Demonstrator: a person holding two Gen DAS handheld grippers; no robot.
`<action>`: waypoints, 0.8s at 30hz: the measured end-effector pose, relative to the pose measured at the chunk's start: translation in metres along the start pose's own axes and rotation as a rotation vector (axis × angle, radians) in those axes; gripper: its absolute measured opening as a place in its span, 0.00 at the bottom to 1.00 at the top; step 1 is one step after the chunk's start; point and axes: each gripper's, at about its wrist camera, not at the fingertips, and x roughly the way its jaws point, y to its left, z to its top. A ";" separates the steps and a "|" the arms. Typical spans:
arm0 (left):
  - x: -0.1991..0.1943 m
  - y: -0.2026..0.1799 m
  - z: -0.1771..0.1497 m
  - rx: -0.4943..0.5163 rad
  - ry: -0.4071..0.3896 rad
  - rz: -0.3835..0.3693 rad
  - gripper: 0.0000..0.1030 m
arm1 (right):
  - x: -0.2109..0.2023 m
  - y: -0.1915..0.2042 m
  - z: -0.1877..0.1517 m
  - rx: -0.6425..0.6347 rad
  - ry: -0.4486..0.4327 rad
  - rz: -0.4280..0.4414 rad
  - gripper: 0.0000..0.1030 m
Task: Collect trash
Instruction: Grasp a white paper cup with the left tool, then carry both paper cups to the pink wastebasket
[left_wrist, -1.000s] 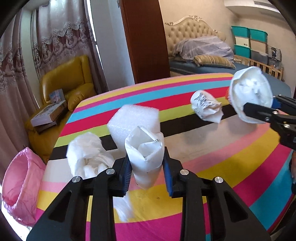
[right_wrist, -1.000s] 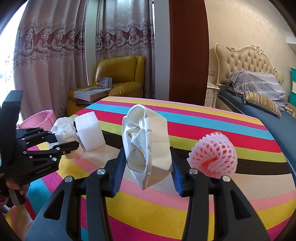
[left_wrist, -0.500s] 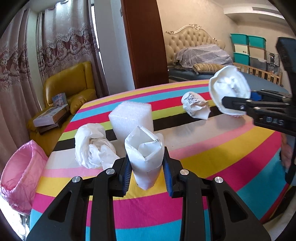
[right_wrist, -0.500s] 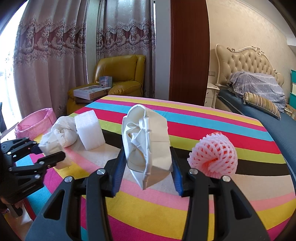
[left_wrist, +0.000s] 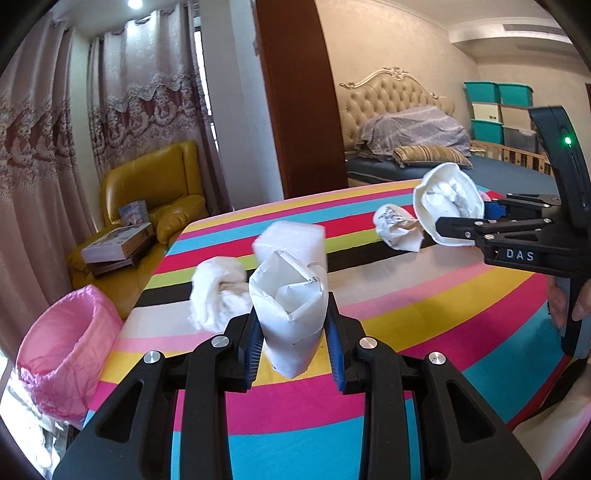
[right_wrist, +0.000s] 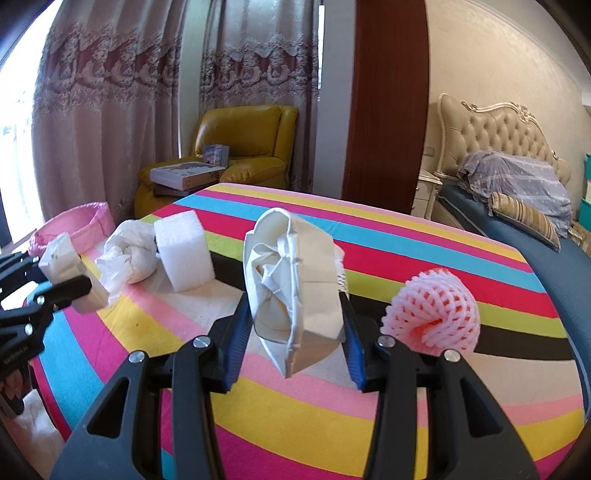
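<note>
The left gripper (left_wrist: 294, 338) is clamped on a folded white paper carton (left_wrist: 290, 310) at the centre of its frame, lifted above the striped table (left_wrist: 424, 314). The right gripper (right_wrist: 293, 334) likewise pinches a crumpled white paper bag (right_wrist: 295, 291), centre frame. More trash remains on the cloth: a foam block (right_wrist: 183, 254), a wadded plastic bag (right_wrist: 129, 256), a printed paper ball (left_wrist: 397, 229) and a pink foam fruit net (right_wrist: 432, 314) at right. The pink-lined bin (left_wrist: 61, 347) stands beside the table at lower left. Both hands appear mid-carry; the next move seems to call for swinging each load over the bin's mouth, then letting go.
</note>
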 end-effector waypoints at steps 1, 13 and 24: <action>-0.001 0.003 0.000 -0.004 -0.001 0.005 0.27 | 0.000 0.003 0.000 -0.015 0.001 0.005 0.42; -0.028 0.045 -0.004 -0.066 -0.048 0.110 0.27 | 0.000 0.051 0.014 -0.130 0.016 0.139 0.42; -0.053 0.094 -0.024 -0.172 -0.047 0.209 0.27 | 0.007 0.115 0.024 -0.244 0.054 0.291 0.43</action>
